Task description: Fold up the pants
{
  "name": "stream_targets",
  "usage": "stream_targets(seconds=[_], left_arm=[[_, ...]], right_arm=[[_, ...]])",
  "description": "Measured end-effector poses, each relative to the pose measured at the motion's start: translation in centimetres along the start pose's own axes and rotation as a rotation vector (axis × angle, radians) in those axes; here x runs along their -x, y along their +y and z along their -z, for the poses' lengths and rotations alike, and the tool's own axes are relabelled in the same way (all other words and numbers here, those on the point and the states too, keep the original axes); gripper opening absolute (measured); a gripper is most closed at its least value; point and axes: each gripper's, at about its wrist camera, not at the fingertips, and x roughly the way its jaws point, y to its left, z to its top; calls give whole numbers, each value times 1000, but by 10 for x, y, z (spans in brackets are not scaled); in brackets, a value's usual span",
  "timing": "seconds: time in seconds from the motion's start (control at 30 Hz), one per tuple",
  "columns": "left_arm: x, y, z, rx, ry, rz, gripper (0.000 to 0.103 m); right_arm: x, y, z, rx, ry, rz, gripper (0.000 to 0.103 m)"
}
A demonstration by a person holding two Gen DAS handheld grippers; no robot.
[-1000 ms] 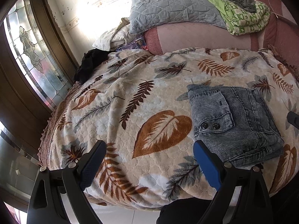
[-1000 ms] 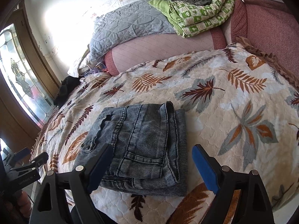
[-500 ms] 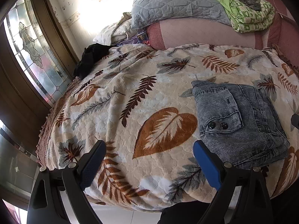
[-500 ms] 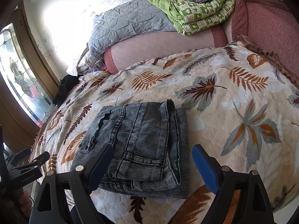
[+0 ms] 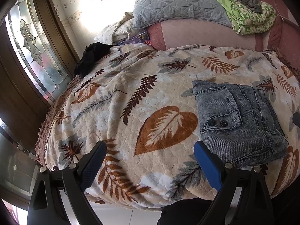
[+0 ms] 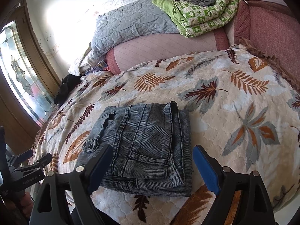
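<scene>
**Folded pants on bed, both grippers empty**

Grey denim pants [image 6: 142,146] lie folded in a compact stack on the leaf-print blanket [image 5: 131,97], near the bed's front edge. Left gripper [image 5: 150,161]: fingers spread wide, nothing between. Right gripper [image 6: 152,161]: fingers wide apart above the pants, not gripping.

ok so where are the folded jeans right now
The folded jeans lie on the leaf-print blanket near its front edge, straight ahead of the right claw, and right of the left claw.
</scene>
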Motion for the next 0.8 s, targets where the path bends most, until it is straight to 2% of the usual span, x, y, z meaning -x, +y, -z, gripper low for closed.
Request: stream_targets(seconds=[0.2,0.53,0.8], left_arm=[[-1,0,0,1,0,3,94],[-16,-1,0,7,29,6,94],[-14,-1,1,2,26,11,94]], right_arm=[[7,4,-1,11,-9,4,89],[-10,-2,-1,-5,18,12,89],[-7,0,0,4,18,11,89]])
